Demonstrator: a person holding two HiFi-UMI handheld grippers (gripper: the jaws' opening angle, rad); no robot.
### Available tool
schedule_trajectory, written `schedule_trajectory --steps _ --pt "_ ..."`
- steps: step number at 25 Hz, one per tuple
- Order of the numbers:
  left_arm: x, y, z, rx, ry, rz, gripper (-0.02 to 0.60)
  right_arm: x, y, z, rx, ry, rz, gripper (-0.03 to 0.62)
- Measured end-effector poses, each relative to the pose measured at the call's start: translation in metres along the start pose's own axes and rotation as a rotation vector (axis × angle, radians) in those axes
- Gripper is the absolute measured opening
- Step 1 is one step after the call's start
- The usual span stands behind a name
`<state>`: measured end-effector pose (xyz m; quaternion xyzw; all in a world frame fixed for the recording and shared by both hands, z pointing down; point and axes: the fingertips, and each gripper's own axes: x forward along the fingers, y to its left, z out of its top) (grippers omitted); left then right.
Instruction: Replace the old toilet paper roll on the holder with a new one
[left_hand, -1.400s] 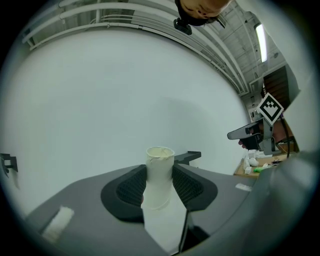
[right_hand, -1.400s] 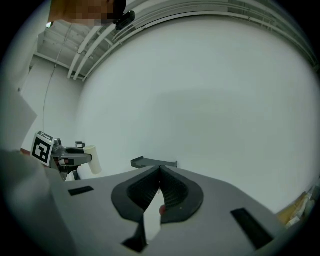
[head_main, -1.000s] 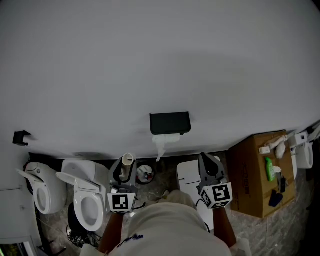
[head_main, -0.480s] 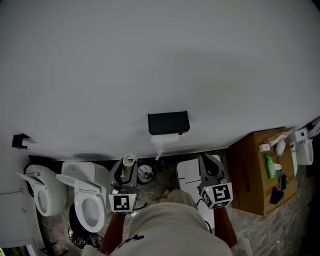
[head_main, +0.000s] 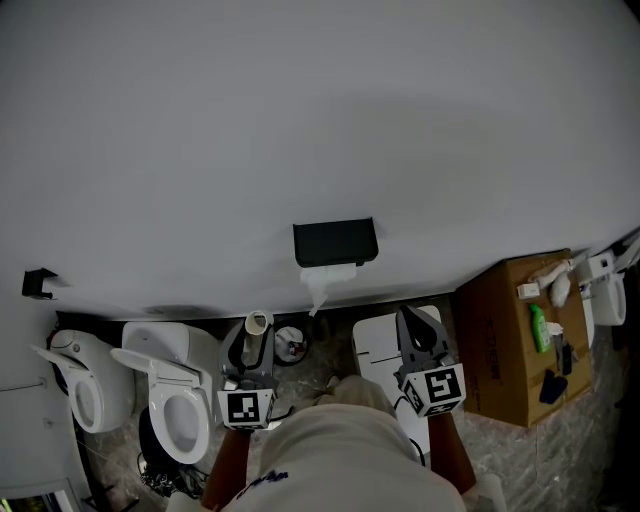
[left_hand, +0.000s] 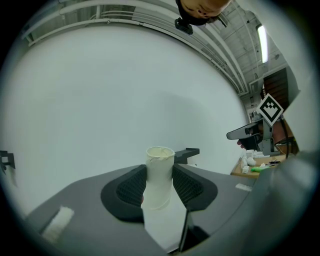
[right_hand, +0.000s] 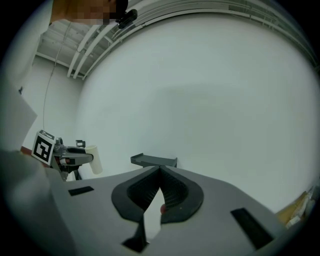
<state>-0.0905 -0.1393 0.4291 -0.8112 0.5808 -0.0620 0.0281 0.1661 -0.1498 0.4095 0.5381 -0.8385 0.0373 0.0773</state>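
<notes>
A black toilet paper holder (head_main: 335, 242) hangs on the white wall, with a strip of white paper (head_main: 323, 282) dangling under it. My left gripper (head_main: 250, 348) is shut on a bare cardboard tube (head_main: 256, 332), which stands upright between the pads (left_hand: 134, 186). It is below and left of the holder and apart from it. In the left gripper view the tube (left_hand: 160, 167) partly hides the holder (left_hand: 187, 152). My right gripper (head_main: 417, 330) is shut and empty, below and right of the holder. In the right gripper view the holder (right_hand: 154, 160) lies straight ahead.
Two white toilets (head_main: 175, 400) stand on the floor at the left, and a white unit (head_main: 378, 352) sits under the right gripper. A cardboard box (head_main: 510, 345) with bottles on top is at the right. A small black bracket (head_main: 38, 283) is on the wall at far left.
The holder sits slightly higher and further left in the head view. Both grippers keep their places and the tube stays gripped.
</notes>
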Motion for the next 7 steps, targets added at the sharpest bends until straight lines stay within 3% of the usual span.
schedule_trajectory --steps 7 --pt "-0.002 0.002 -0.013 -0.013 0.038 0.017 0.17 0.004 0.01 -0.005 0.019 -0.032 0.062 0.007"
